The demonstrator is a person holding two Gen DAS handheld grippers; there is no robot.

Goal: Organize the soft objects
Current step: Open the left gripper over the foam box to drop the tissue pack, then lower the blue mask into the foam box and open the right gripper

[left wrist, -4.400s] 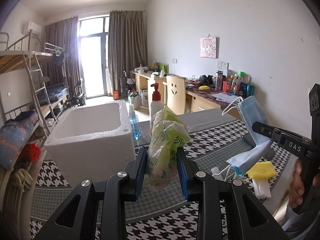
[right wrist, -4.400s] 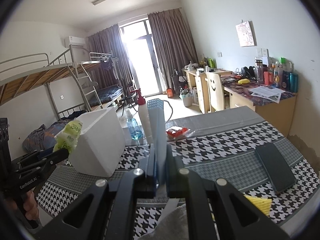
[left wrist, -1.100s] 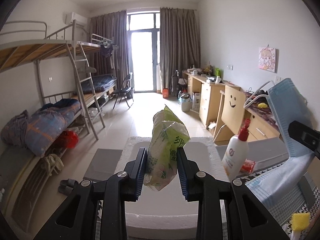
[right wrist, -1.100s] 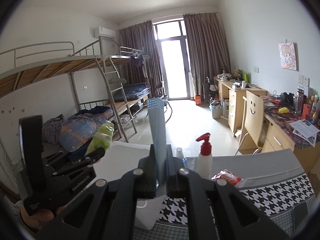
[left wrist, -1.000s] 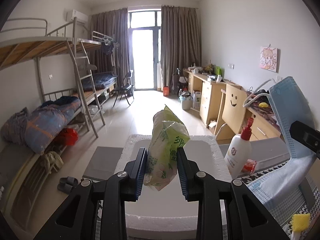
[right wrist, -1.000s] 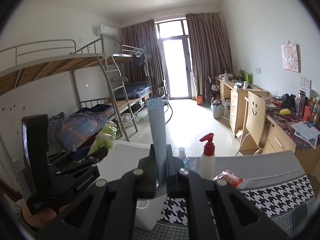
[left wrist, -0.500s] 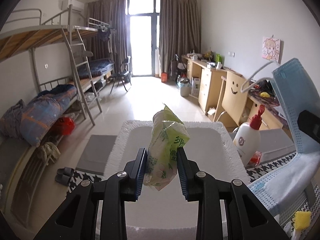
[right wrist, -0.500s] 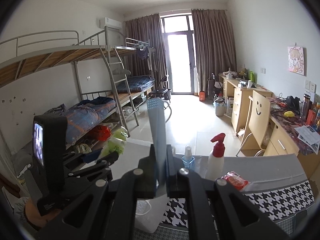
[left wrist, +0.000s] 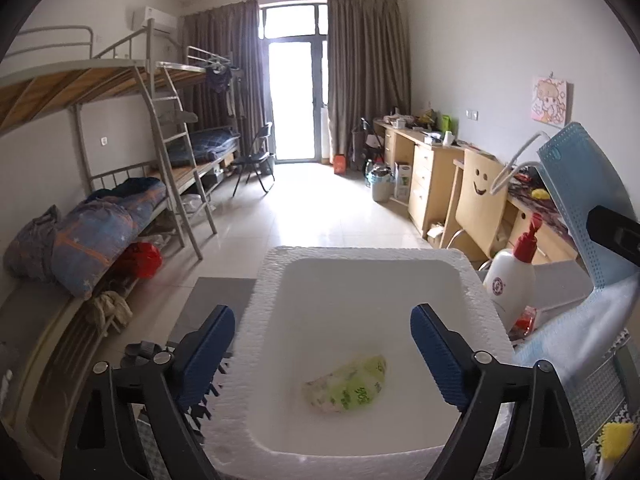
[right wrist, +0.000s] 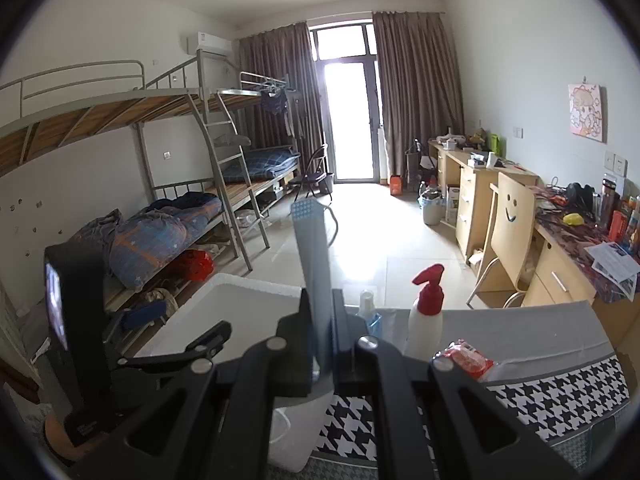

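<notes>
The left claw (left wrist: 322, 350) is seen spread wide, its blue-padded fingers (left wrist: 436, 354) empty and poised above the open top of the white foam box (left wrist: 360, 256). Directly below and between those fingers, on the floor of the box, the green-and-white soft plastic packet (left wrist: 346, 384) is lying flat, its long axis running diagonally from lower left to upper right. It is well clear of both pads, so this item can be judged as placed.

The right claw (right wrist: 322, 344) is clamped shut on the pale blue pleated face mask (right wrist: 314, 264), which is held edge-on and stands upright from between the fingers; in the left view the same mask (left wrist: 576, 200) is seen rising at the right edge, its white ear loop (left wrist: 516, 160) curling free. The box opening (right wrist: 224, 300) lies to the left of and below the mask, just beside the right claw, so the coming move is judged to turn on carrying the mask leftward over the rim before release. The right claw is the nearer one for that.

On the houndstooth-covered desk (right wrist: 560, 396), a white pump bottle with a red top (right wrist: 426, 316), a small blue-liquid bottle (right wrist: 370, 316) and a red wrapped packet (right wrist: 466, 360) are standing just right of the box.
</notes>
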